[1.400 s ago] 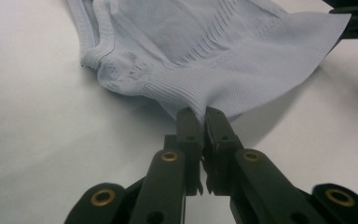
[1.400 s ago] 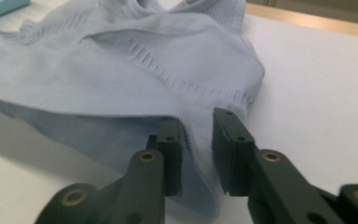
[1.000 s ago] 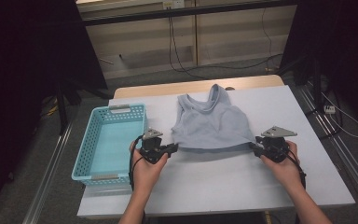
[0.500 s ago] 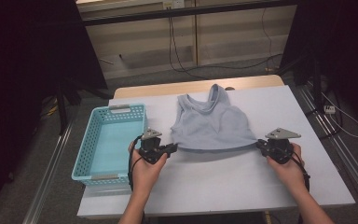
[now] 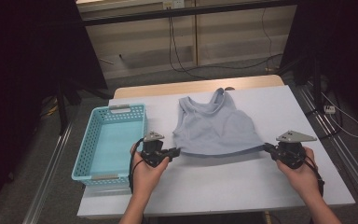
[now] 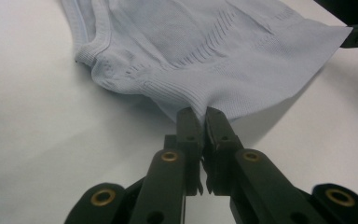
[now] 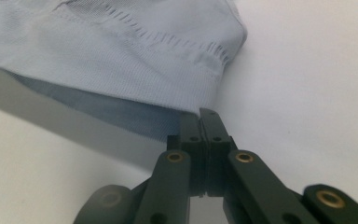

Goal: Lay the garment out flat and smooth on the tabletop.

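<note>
While the pale blue top (image 5: 214,128) lies on the white tabletop (image 5: 223,186), both claws grip its hem. Left claw (image 5: 176,151) clamps one corner. Right claw (image 5: 265,147), having just closed, clamps the other.

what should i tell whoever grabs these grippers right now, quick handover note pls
Left gripper: shut on the bottom left corner of the tank top.
Right gripper: jaws have just been closing, now shut on the bottom right corner of the hem.
Tank top: lies flat on the white table, straps away from the person, hem stretched between the grippers.
Basket: light blue, left of the top, nothing in it.
Done: both hem corners gripped.
Left: probably fold the top, likely put it in the basket.
</note>
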Demonstrator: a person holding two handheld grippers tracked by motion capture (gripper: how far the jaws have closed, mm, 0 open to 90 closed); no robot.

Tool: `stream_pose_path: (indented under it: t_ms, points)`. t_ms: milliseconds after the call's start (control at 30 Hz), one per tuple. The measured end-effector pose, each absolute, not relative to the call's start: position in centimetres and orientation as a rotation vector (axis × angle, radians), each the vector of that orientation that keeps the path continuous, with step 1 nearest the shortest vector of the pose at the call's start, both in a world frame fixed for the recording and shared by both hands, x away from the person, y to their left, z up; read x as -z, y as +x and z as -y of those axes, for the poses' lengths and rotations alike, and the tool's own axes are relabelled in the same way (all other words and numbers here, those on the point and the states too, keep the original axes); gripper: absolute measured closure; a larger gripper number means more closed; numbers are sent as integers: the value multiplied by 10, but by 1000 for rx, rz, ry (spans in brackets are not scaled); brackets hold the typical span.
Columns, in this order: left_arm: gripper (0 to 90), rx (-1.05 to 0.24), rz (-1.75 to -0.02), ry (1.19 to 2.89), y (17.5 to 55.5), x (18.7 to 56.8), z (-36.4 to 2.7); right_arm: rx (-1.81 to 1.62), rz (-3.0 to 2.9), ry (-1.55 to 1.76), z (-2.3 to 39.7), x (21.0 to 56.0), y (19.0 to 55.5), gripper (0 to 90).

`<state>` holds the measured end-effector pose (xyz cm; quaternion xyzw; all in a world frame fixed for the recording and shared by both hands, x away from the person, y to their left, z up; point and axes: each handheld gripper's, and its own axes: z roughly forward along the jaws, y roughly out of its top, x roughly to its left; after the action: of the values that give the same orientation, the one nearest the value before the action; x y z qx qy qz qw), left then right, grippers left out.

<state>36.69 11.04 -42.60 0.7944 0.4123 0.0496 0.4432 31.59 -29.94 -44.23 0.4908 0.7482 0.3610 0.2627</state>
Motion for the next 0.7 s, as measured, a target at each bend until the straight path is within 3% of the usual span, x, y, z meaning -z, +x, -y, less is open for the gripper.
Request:
stream_pose_path:
  t_ms: [467,700]
  points:
    - [860,-113,-1039,1997,361,432,-107,-991,-2086,1344,302,451,308,887]
    - [859,-109,-1042,2012,361,434,-107,-1011,-2099,1340,299,452,308,781]
